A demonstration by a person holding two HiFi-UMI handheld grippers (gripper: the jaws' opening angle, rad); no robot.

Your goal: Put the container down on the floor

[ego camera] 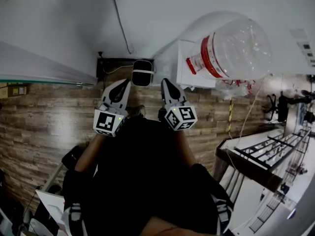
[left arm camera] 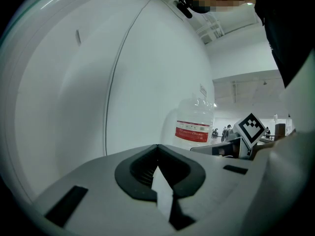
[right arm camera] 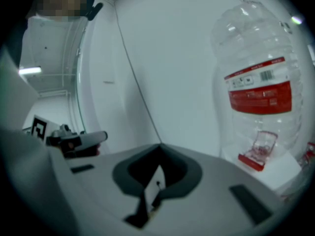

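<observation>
The container is a large clear plastic water bottle [ego camera: 231, 45] with a red label. It rests against a white box [ego camera: 183, 65], with its red neck end toward that box. It also shows in the left gripper view as the bottle [left arm camera: 194, 127] and in the right gripper view as the bottle [right arm camera: 258, 90], ahead and off to the right. My left gripper [ego camera: 125, 83] and right gripper [ego camera: 166, 82] are held side by side, well short of the bottle and to its left. Both point at the white wall, their jaws meeting with nothing between them: left gripper [left arm camera: 157, 151], right gripper [right arm camera: 158, 150].
A small black and white device [ego camera: 142, 73] sits by the wall just ahead of the grippers, and a thin cable [ego camera: 120, 18] runs up the wall. The floor [ego camera: 44, 122] is wood plank. A rack with metal bars [ego camera: 268, 154] stands at right, a glass edge [ego camera: 44, 78] at left.
</observation>
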